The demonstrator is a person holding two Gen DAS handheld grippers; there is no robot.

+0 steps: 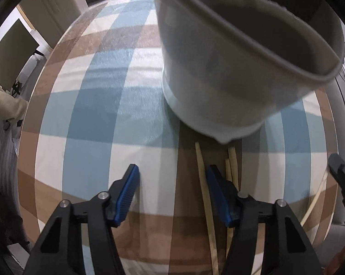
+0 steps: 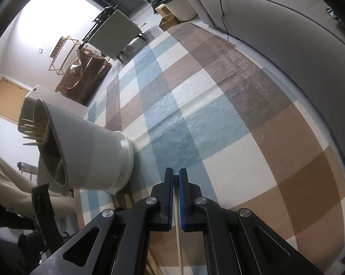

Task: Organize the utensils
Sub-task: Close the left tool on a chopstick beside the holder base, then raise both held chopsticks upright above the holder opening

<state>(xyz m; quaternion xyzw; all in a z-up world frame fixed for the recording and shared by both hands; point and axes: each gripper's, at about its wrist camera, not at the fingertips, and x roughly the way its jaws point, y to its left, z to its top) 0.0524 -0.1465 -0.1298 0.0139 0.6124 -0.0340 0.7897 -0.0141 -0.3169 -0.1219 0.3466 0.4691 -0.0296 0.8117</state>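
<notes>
Right gripper (image 2: 176,176) pinching one chopstick (image 2: 179,240); left gripper (image 1: 172,183) wide open. Could bump cup (image 2: 90,155) at nine o'clock, tipping it.

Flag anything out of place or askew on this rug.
Loose chopsticks lie scattered on the checked rug beside the utensil holder instead of inside it, where others already stand. The right gripper is shut on one chopstick; the left gripper is open.

Holder (image 1: 229,73) stands on the rug (image 1: 103,114) (chopsticks (image 1: 205,183) lying before it).
</notes>
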